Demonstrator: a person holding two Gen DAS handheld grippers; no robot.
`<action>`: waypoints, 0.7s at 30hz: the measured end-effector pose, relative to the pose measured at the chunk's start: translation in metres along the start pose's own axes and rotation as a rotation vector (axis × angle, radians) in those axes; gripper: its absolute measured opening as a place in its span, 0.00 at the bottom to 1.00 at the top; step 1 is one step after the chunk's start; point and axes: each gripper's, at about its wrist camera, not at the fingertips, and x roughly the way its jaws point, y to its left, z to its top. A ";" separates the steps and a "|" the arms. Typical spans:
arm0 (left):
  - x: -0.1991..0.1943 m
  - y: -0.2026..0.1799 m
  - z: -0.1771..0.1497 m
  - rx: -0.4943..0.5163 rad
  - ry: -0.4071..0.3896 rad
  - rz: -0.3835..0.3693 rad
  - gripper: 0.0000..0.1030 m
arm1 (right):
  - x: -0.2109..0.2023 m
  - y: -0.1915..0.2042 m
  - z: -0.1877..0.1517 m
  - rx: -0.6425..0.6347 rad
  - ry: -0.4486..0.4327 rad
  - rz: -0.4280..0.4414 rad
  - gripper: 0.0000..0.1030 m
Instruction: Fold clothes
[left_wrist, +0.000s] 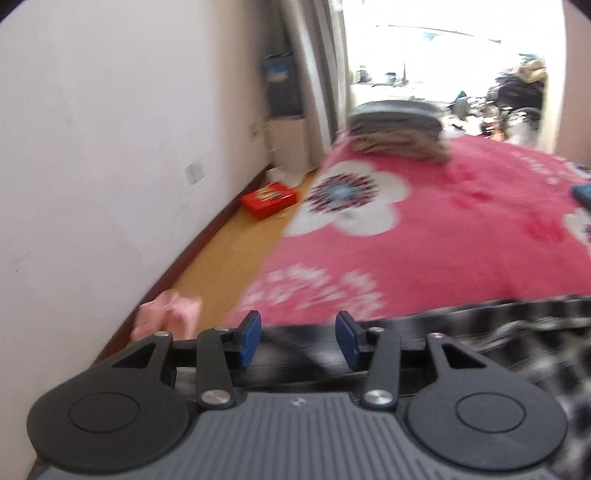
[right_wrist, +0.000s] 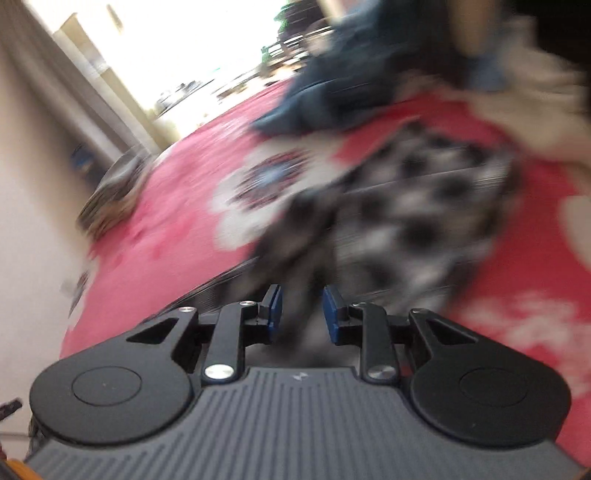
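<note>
Two grippers are seen, the left gripper (left_wrist: 299, 339) and the right gripper (right_wrist: 300, 310), each with two blue pads. One black-and-white checked garment (right_wrist: 406, 206) is counted on the one red flowered bedspread (left_wrist: 424, 258). One stack of folded clothes (left_wrist: 397, 129), one dark blue garment (right_wrist: 332, 99), one red box (left_wrist: 269, 199) and one pink cloth (left_wrist: 170, 317) are counted.

You are looking at a bed (left_wrist: 424, 258) wearing a red cover with white flowers. Beside it a strip of wood floor (left_wrist: 229, 251) is running along a white wall (left_wrist: 110, 147). A red box (left_wrist: 269, 200) is lying on that floor near the wall, and curtains (left_wrist: 321, 74) are hanging by a bright window (left_wrist: 443, 55).
</note>
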 end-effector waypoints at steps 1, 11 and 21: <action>-0.004 -0.012 0.004 0.008 -0.006 -0.025 0.45 | -0.004 -0.018 0.005 0.035 -0.026 -0.020 0.24; -0.004 -0.146 -0.001 0.041 0.171 -0.348 0.45 | 0.041 -0.161 0.048 0.430 -0.138 -0.167 0.26; 0.016 -0.183 -0.038 0.044 0.290 -0.376 0.45 | 0.056 -0.176 0.052 0.501 -0.157 -0.187 0.24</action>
